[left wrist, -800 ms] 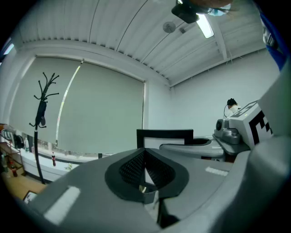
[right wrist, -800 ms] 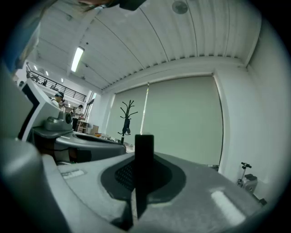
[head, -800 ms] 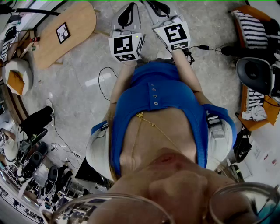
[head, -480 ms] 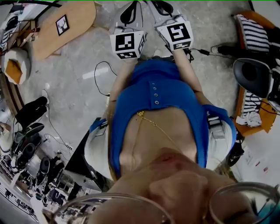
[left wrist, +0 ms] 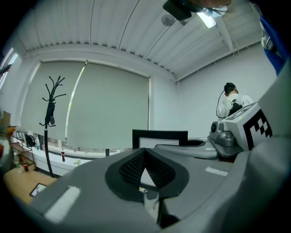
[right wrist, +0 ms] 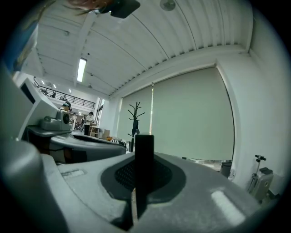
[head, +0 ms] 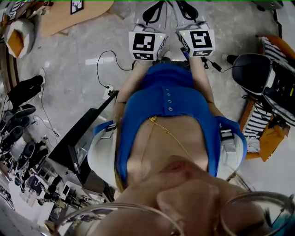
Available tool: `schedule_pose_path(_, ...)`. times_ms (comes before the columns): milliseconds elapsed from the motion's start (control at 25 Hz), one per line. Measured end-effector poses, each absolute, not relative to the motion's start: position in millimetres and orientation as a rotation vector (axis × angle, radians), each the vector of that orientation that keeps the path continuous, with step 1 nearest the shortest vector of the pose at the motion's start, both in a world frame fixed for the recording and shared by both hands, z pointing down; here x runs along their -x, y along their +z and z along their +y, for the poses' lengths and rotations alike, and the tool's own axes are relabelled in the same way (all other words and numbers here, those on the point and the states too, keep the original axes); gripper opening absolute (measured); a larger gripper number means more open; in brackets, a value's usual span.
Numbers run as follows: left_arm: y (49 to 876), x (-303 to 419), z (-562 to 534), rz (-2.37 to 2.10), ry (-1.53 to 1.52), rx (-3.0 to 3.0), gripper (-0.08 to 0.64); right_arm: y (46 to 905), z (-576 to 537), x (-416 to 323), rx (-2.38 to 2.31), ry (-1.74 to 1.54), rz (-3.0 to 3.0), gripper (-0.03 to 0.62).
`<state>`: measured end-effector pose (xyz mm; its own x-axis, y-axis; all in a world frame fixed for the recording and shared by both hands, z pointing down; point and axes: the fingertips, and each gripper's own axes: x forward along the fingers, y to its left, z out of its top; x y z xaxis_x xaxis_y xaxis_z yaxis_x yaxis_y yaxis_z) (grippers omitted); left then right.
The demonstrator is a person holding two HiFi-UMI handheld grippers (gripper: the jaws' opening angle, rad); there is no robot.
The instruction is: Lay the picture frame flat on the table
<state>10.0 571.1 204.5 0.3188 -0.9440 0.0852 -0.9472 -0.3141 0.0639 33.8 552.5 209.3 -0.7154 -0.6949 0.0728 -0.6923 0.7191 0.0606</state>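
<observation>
In the right gripper view a black picture frame [right wrist: 144, 150] stands edge-on in the seam of my right gripper [right wrist: 143, 169], which is shut on it. The left gripper view shows the same frame [left wrist: 159, 133] upright, black border around a white inside, beside the right gripper's grey jaw. My left gripper [left wrist: 144, 152] is shut, its tips touching, and I see nothing in it. In the head view both grippers, left [head: 154, 9] and right [head: 182, 8], are held side by side in front of the person's chest. Their tips run off the top edge, which hides the frame.
A wooden table [head: 55, 18] at the top left carries a small black-framed deer picture [head: 77, 5]. A black desk [head: 83, 138] stands at the person's left, with shoes [head: 18, 133] and floor cables [head: 106, 69] nearby. A black chair [head: 251, 69] is at the right, a coat rack [left wrist: 51, 113] ahead.
The view has swung: the wooden table slid towards the top left corner and the black desk came in at the left. Both grippers stayed side by side in front of the chest.
</observation>
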Motion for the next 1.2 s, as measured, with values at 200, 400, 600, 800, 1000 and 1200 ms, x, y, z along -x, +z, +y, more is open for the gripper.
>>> schedule_pose_path(200, 198, 9, 567, -1.765, 0.046, -2.456, -0.002, 199, 552, -17, -1.124, -0.072, -2.812, 0.011)
schedule_pose_path(400, 187, -14, 539, -1.696, 0.053, -2.487, -0.002, 182, 527, -38, -1.174, -0.081, -2.778, 0.011)
schedule_pose_path(600, 184, 33, 472, -1.617, 0.028, -2.527, -0.002, 177, 465, 5, -1.249, -0.112, -2.714, 0.011)
schedule_pose_path(800, 212, 59, 434, -1.540, 0.050, -2.576, -0.002, 207, 428, 34, -1.320, -0.098, -2.675, 0.011)
schedule_pose_path(1000, 212, 80, 400, -1.493, 0.075, -2.604, -0.002, 205, 394, 59, -1.348, -0.090, -2.659, 0.011)
schedule_pose_path(1200, 210, 83, 380, -1.447, 0.072, -2.631, -0.003, 205, 377, 66, -1.376, -0.071, -2.633, 0.011)
